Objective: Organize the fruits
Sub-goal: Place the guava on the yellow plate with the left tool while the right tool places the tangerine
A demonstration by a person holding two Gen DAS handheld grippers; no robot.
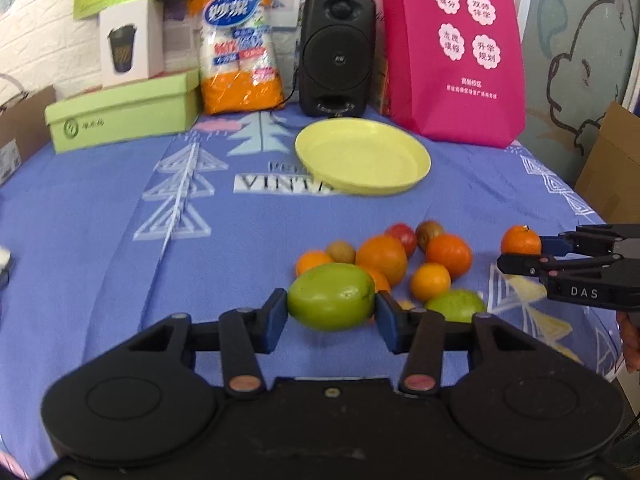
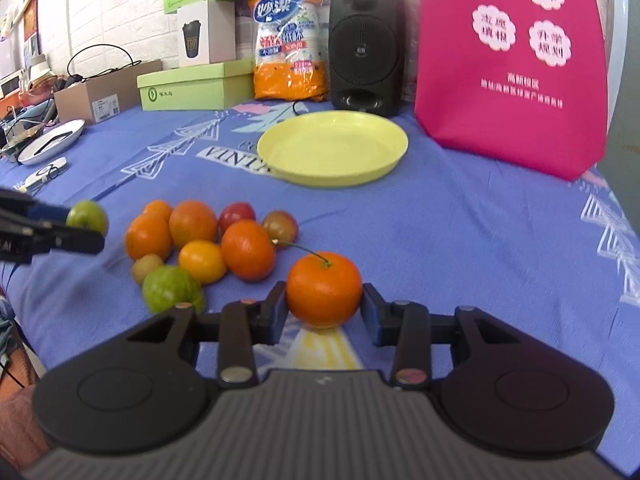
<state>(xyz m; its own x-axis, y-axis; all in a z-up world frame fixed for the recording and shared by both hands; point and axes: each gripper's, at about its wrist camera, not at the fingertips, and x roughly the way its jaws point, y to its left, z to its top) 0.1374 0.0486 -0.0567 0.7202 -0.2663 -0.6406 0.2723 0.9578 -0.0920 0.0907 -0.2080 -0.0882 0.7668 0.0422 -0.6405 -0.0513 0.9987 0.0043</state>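
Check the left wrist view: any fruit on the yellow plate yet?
No, the yellow plate sits bare on the blue cloth, and the loose fruit pile lies on the cloth nearer the camera.

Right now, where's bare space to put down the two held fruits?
Yellow plate is bare. Open cloth between plate and fruit pile, and right of the pile toward the pink bag. Crowded: the pile, and the back row by the speaker. Left gripper holds a green fruit, right gripper an orange.

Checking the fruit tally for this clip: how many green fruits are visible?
2. One green fruit is clamped in the left hand-held gripper; the other green fruit lies on the cloth at the pile's near edge. Others could be hidden.
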